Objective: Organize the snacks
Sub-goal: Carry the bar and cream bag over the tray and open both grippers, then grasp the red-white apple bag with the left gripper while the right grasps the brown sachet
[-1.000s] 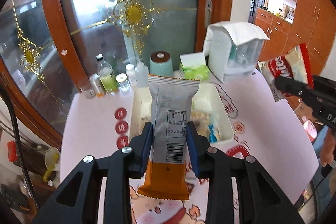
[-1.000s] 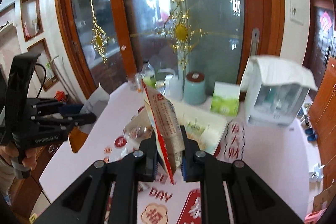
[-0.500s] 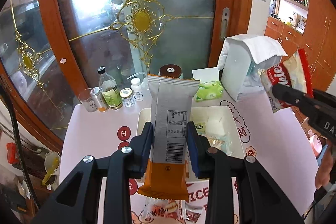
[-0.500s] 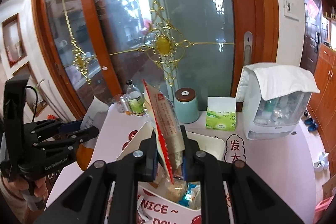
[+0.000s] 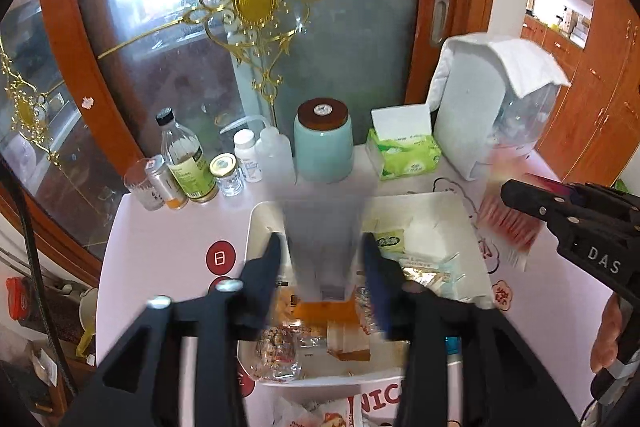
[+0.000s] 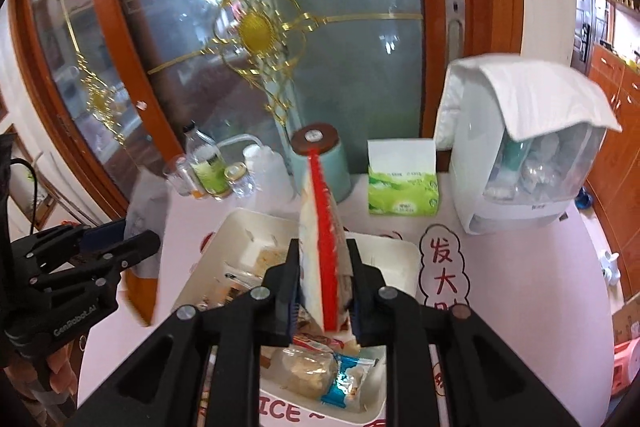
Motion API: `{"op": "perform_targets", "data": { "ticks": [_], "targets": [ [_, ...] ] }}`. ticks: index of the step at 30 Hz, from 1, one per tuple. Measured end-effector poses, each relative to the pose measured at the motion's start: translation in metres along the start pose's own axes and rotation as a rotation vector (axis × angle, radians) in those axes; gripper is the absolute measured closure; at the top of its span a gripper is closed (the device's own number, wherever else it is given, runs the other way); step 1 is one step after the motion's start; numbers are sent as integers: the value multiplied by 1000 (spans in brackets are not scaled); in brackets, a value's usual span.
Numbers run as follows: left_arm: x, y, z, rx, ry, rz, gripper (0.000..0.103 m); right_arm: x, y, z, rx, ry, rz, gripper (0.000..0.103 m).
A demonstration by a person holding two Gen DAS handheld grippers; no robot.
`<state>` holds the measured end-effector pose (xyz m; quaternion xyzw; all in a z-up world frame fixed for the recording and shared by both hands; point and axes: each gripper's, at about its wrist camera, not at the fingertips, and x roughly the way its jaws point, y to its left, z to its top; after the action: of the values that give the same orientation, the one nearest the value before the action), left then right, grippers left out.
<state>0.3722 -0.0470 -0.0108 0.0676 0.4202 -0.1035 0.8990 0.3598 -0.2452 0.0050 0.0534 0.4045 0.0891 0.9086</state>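
Note:
In the left wrist view my left gripper (image 5: 322,259) has its jaws spread wider than the grey and orange snack bar (image 5: 320,247), which is blurred between them and falling toward the white tray (image 5: 452,201) of wrapped snacks. In the right wrist view my right gripper (image 6: 324,275) is also opened out; the red and white snack packet (image 6: 322,239) stands edge-on between the fingers over the same tray (image 6: 400,255). The packet shows blurred in the left wrist view (image 5: 506,227) under the right gripper's fingers (image 5: 532,205).
At the back of the table stand a teal jar (image 5: 323,143), a green tissue pack (image 5: 402,155), a white dispenser with a cloth (image 5: 488,99), bottles and small jars (image 5: 188,163). A glass door is behind. More snack packets (image 5: 316,413) lie before the tray.
Both grippers have moved forward and down over the tray. Both jaws have opened; the grey bar and the red packet are slipping down out of their grip.

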Motion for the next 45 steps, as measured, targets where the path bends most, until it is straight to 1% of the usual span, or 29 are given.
{"op": "perform_targets", "data": {
  "ticks": [1,2,4,6,11,14,19,24,32,41,45],
  "targets": [
    [4,0,-1,-5,6,7,15,5,-2,-1,10,14,3,77],
    [8,1,-3,-17,1,20,6,9,-4,-3,20,25,5,74],
    [12,2,-4,-23,-5,12,6,14,-6,-6,38,33,10,60],
    [17,4,-6,-29,11,9,5,16,-7,-8,45,34,12,55],
    [21,8,-10,-51,34,14,6,18,-8,-13,42,48,8,55],
    [17,11,-13,-66,40,9,6,15,-6,-15,34,52,8,55],
    [4,9,-18,-58,36,17,6,4,2,-22,-1,47,8,55],
    [-18,4,-24,-45,23,30,6,-11,9,-30,-24,45,14,55],
    [-61,-1,-40,-39,-2,48,6,-46,15,-46,-48,25,27,55],
    [-108,-8,-72,-16,-19,84,5,-84,21,-71,-82,9,43,54],
    [-132,-8,-88,1,-24,117,5,-98,23,-83,-94,13,53,53]
  ]
}}
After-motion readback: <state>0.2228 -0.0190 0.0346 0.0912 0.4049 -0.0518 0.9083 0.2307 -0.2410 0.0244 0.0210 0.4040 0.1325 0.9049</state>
